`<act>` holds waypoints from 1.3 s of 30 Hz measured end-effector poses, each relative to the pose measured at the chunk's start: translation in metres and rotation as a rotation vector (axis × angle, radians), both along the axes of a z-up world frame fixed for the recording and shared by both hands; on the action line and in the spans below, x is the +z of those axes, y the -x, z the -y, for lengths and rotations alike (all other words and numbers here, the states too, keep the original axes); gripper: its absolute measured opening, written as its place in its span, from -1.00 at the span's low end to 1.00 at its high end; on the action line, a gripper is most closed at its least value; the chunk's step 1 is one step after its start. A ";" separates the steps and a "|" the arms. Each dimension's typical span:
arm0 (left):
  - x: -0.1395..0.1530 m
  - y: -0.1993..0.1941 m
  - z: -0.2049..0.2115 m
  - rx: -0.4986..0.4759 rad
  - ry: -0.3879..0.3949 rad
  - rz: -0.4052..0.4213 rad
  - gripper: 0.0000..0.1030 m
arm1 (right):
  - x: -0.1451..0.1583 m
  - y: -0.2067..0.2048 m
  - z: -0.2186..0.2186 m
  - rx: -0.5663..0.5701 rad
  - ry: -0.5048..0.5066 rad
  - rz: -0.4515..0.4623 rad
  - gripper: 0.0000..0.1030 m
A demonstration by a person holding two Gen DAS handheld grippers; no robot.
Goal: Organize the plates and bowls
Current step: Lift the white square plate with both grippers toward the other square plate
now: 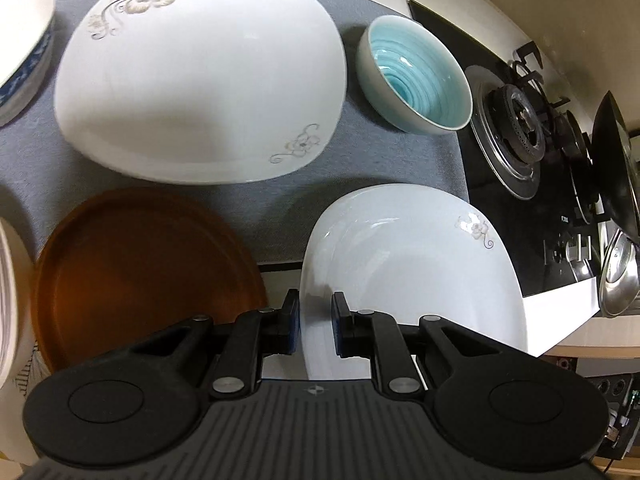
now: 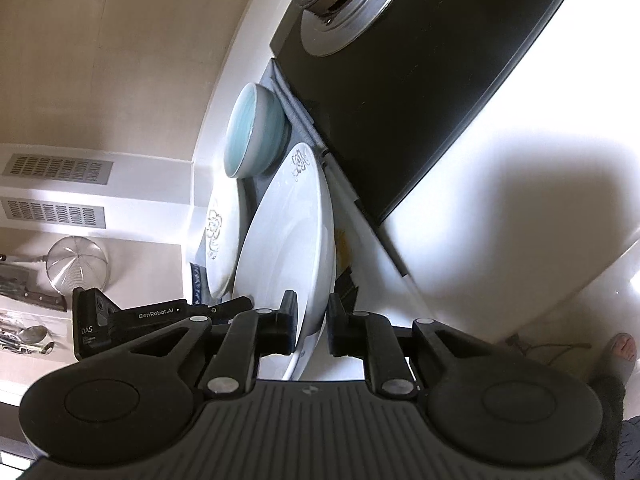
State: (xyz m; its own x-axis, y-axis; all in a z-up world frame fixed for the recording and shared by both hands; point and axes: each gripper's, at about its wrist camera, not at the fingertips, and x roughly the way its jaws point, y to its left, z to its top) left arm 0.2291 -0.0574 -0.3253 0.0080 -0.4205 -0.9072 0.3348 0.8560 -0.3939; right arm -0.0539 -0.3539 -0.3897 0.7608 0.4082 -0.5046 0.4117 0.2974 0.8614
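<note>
White plate [image 1: 408, 256]: rim held between narrowly parted fingers of left gripper [image 1: 315, 326] and right gripper [image 2: 312, 326]. Teal bowl [image 1: 418, 76]: empty, on table [image 1: 380, 160].

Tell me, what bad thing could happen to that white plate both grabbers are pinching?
The small flowered plate is held only by its rim, between the left gripper and the right gripper, so it might slip and crack. It sticks out past the grey mat and the counter edge, so a drop could reach the floor. Swinging it could also bump the blue bowl or the brown plate.
</note>
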 end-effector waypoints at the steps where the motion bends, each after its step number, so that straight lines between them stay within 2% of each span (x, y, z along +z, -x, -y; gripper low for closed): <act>1: 0.000 0.000 -0.002 0.004 -0.003 -0.001 -0.67 | 0.000 0.000 -0.003 -0.007 -0.005 -0.002 -0.69; 10: 0.007 0.003 -0.027 0.025 0.026 0.017 -0.67 | 0.015 -0.006 -0.024 -0.001 0.019 0.004 -0.69; 21: 0.000 -0.005 -0.043 0.036 0.027 -0.001 -0.66 | 0.008 -0.018 -0.037 -0.002 0.014 0.000 -0.70; 27: 0.015 -0.009 -0.047 0.022 0.031 0.017 -0.67 | 0.018 -0.021 -0.042 -0.016 0.016 0.028 -0.70; 33: 0.037 -0.028 -0.063 0.034 0.050 0.058 -0.67 | 0.025 -0.052 -0.050 0.012 0.020 0.052 -0.70; 39: 0.042 -0.060 -0.080 0.044 0.043 0.073 -0.67 | 0.023 -0.092 -0.066 0.035 0.014 0.054 -0.70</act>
State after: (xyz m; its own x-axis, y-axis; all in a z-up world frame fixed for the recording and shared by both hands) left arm 0.2891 0.0224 -0.2830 0.0931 -0.4572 -0.8845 0.3263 0.8533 -0.4067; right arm 0.0385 -0.2878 -0.3662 0.7723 0.4283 -0.4691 0.3543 0.3226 0.8777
